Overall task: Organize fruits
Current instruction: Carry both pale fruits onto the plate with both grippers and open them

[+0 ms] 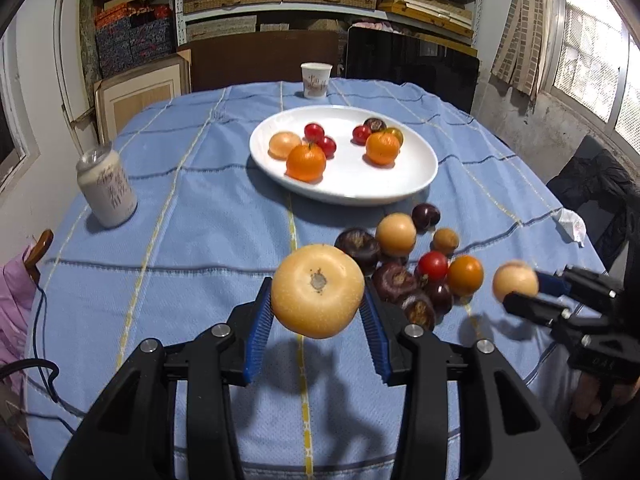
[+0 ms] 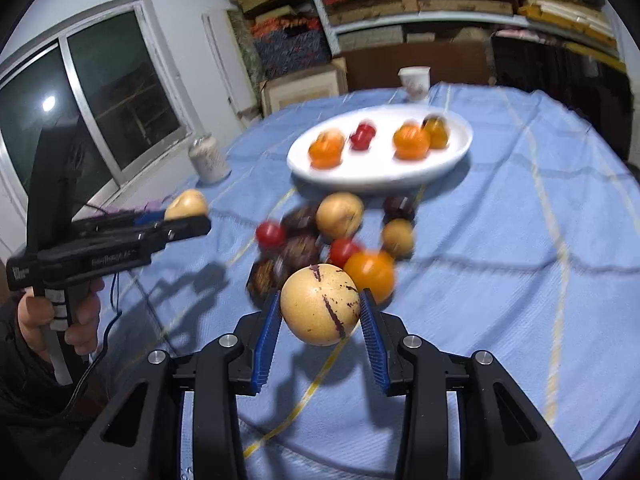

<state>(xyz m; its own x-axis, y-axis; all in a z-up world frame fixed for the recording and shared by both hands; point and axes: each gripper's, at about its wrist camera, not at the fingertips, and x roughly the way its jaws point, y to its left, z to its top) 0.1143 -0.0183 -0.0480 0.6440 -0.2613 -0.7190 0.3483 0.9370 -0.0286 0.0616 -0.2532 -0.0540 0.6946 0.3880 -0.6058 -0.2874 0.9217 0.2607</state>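
The counter (image 1: 200,208) is carrying a white plate (image 1: 416,168) of oranges and tomatoes, with loose fruit (image 1: 400,268) lying heaped just before it. The left gripper (image 1: 318,316) jaws are pinching a tan pear (image 1: 318,290) above the cloth. The right gripper (image 2: 322,320) jaws are pinching a smaller, perhaps speckled, pear (image 2: 320,304).

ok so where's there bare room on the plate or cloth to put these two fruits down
The white plate has bare space along its near rim and between its two fruit clusters. The blue cloth lies open between the can and the plate. The loose fruit pile in front of the plate is crowded.
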